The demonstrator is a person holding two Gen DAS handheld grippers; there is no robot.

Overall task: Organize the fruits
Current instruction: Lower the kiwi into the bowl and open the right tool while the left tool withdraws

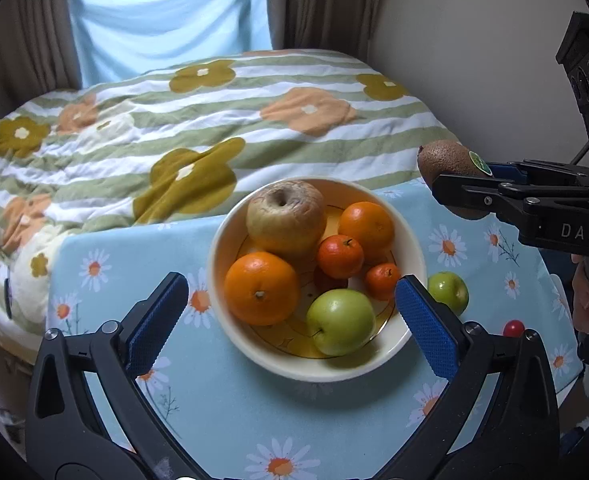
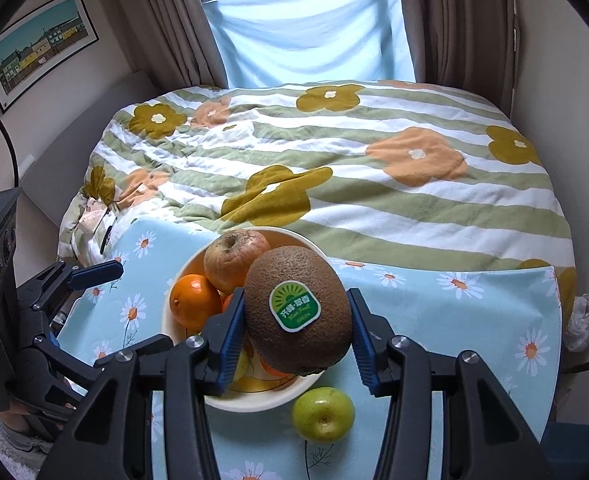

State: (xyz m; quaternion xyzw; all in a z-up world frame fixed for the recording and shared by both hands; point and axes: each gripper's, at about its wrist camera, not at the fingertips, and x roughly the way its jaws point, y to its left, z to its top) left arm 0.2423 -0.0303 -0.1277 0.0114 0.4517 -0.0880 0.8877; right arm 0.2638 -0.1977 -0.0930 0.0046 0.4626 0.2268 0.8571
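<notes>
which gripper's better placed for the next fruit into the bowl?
Right, likely. The right gripper is already shut on the kiwi, close to the bowl. The left gripper is open and empty over the bowl; it could fetch the green apple lying on the table afterwards.

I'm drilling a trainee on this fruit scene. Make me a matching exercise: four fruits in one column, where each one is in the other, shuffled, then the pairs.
Things:
1. brown fuzzy kiwi with a green sticker
2. wrinkled tan apple
3. small green apple outside the bowl
4. tiny red cherry tomato

Places:
A. at the back of the white ceramic bowl
B. on the daisy tablecloth, right beside the bowl
C. clamped between the jaws of the right gripper
D. on the tablecloth, further from the bowl than the green apple

Pairs: 1-C, 2-A, 3-B, 4-D
</notes>
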